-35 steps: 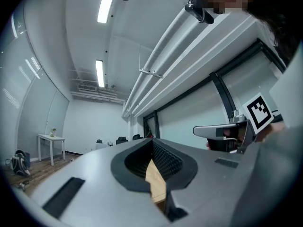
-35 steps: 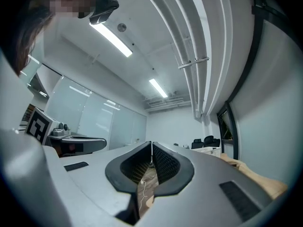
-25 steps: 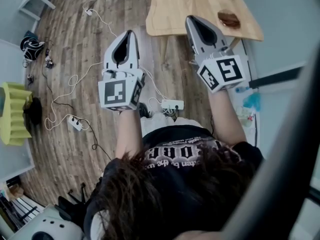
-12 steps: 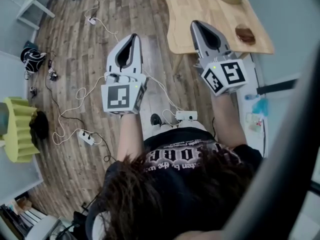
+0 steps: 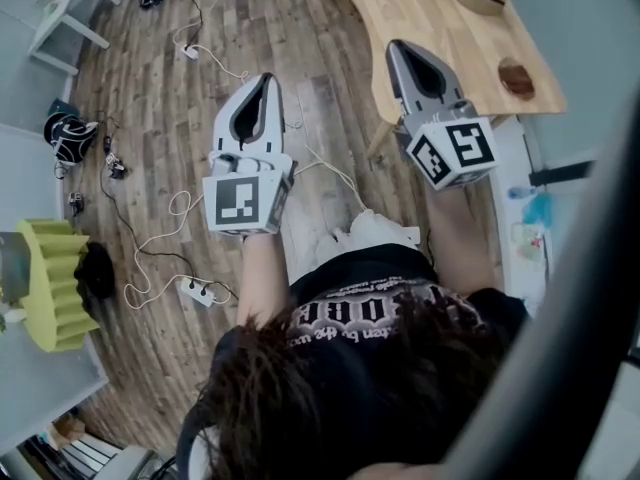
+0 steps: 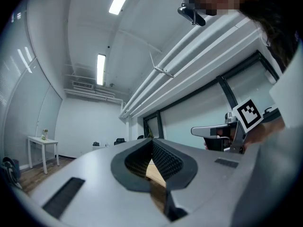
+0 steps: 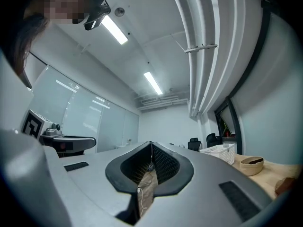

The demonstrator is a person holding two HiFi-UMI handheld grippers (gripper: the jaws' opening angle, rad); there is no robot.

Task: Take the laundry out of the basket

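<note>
Left gripper and right gripper are both pinched shut, nothing in either. Spread those jaws before you reach the white basket, up on the wooden table; the laundry inside isn't visible yet. Plank floor runs left of the table, loose cables strewn there, and a small bowl sits on the table too.

Grey left gripper, grey right gripper, black-white marker cubes; pale wood table; brown plank floor; white lattice basket.
</note>
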